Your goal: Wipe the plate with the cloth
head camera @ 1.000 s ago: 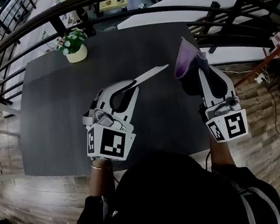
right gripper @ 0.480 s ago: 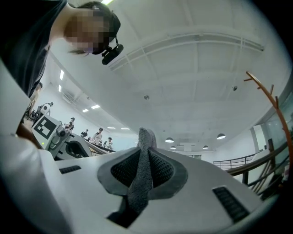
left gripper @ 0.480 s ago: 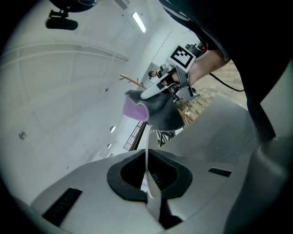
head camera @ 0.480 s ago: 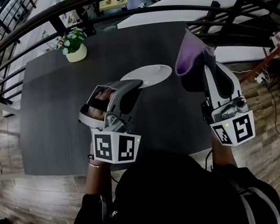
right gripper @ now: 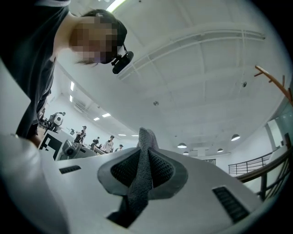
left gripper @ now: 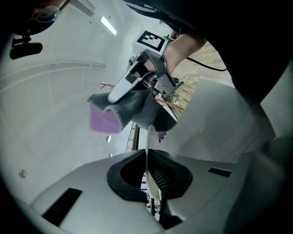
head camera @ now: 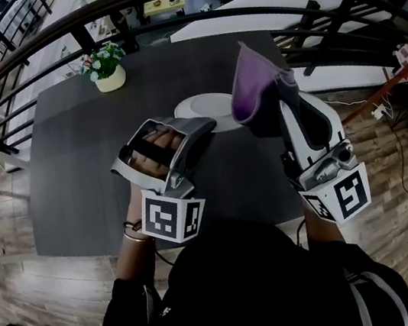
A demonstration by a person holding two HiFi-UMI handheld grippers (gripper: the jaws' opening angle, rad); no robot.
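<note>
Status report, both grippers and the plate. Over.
Left gripper shut on plate rim. Right gripper shut on cloth, held up beside the plate. Flower pot at far corner, well clear.

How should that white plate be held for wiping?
By its thin rim, coming in edge-on from the near side, as the left tool grips it now. The plate is flat and shallow, so a rim pinch leaves its face free for the cloth held in the right tool.
</note>
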